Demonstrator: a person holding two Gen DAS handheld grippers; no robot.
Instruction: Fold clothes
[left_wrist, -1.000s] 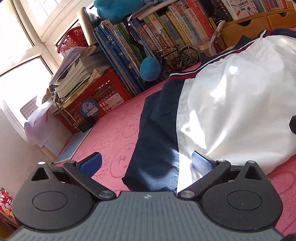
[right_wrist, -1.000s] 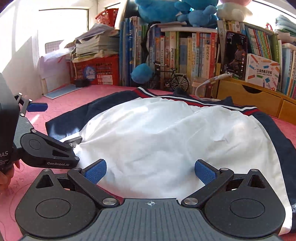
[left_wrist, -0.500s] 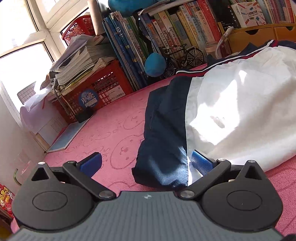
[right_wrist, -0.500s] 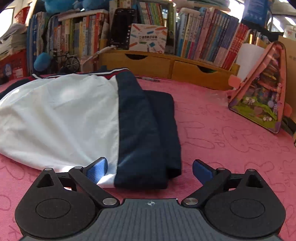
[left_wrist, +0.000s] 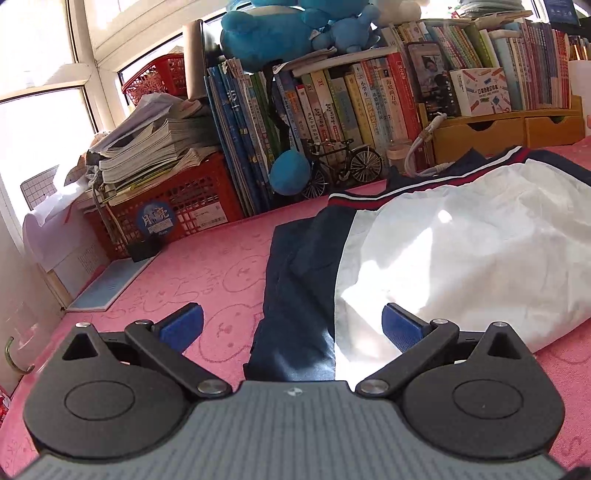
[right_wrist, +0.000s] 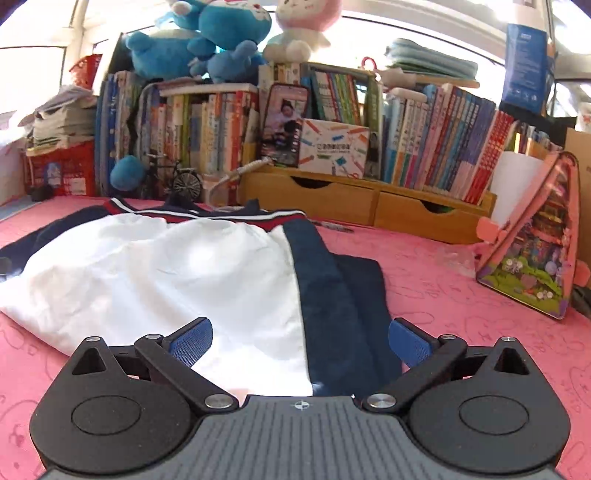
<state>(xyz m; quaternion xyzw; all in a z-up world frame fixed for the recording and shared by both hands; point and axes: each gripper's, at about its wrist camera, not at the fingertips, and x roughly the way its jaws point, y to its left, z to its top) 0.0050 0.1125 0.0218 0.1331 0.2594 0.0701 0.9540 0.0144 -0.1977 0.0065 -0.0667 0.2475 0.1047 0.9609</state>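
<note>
Gripping both near hem corners together looks the sound way to fold: the left tongs (left_wrist: 291, 326) and right tongs (right_wrist: 299, 343) gape wide, empty, each straddling a navy side of the white jacket (right_wrist: 155, 273) lying flat on the pink table (left_wrist: 192, 273), with books (right_wrist: 443, 147) lining the far wall.

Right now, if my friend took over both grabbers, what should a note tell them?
Left gripper: open, holding nothing, at the jacket's near left corner, over the navy side panel.
Right gripper: open, holding nothing, at the near right corner, over the other navy panel.
The white and navy jacket lies flat on the pink cloth, its striped band toward the books.
Done: the sides look tucked in already.
Left: probably grip both near corners and fold them toward the striped band.
</note>
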